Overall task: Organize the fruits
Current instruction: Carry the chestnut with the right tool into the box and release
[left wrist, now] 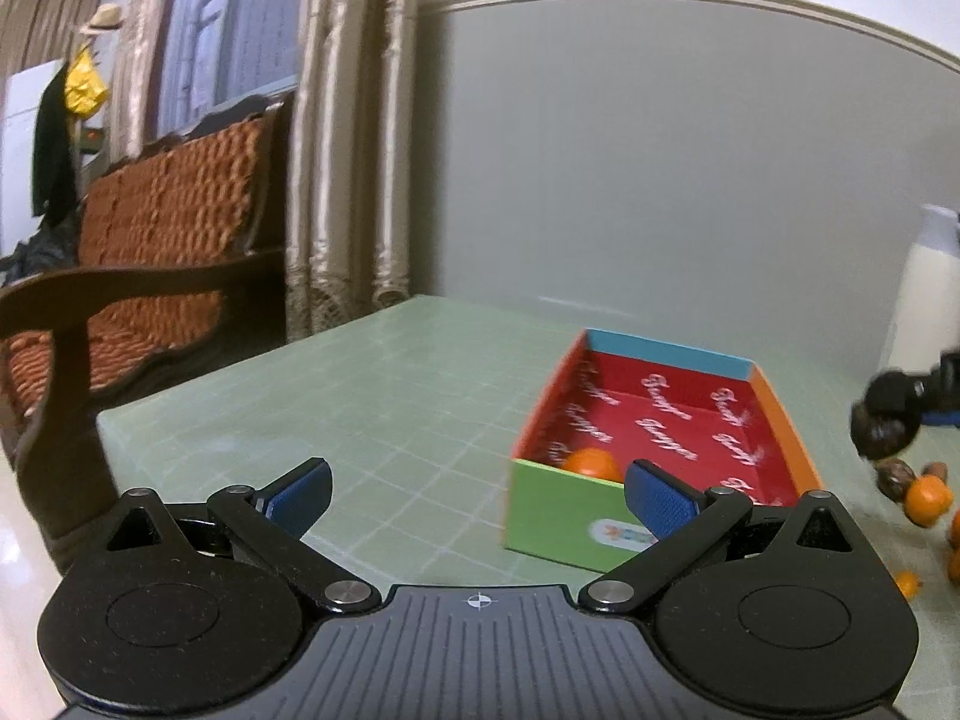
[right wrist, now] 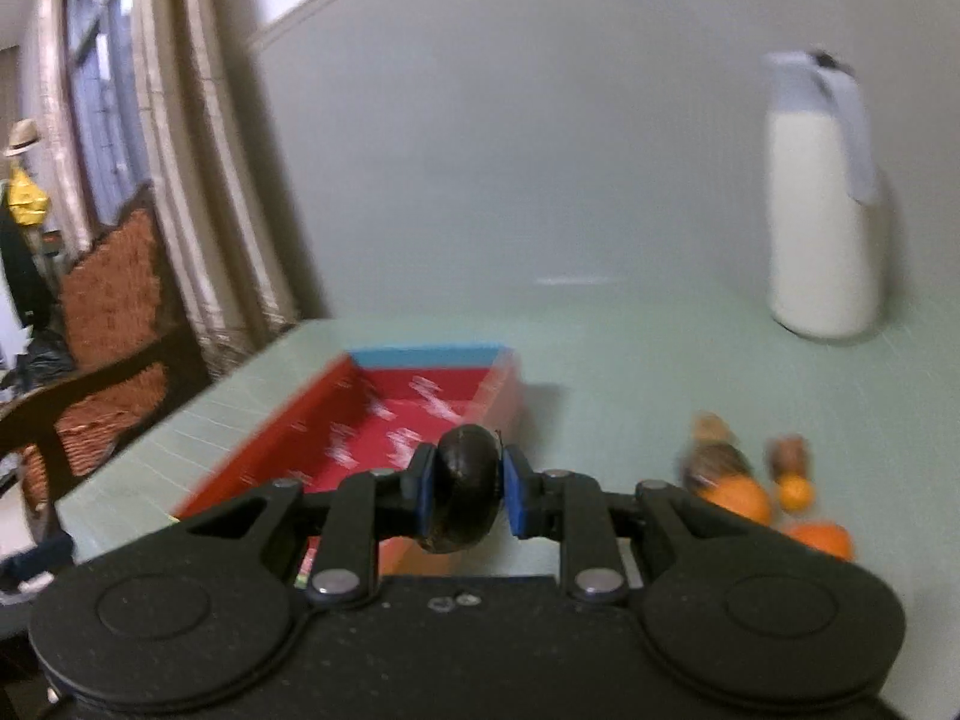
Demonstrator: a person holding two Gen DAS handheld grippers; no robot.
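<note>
right gripper point(right wrist: 462, 495) clamped on dark round fruit point(right wrist: 467, 489), raised near the box's near end | left gripper point(left wrist: 477, 495) jaws wide, empty | box point(left wrist: 570, 516) holds one orange point(left wrist: 591, 462) | loose fruits point(right wrist: 738, 495) right | white jug point(right wrist: 819, 228) far right

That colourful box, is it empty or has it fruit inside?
Not empty: one orange fruit lies inside the box, at its near green wall.
</note>
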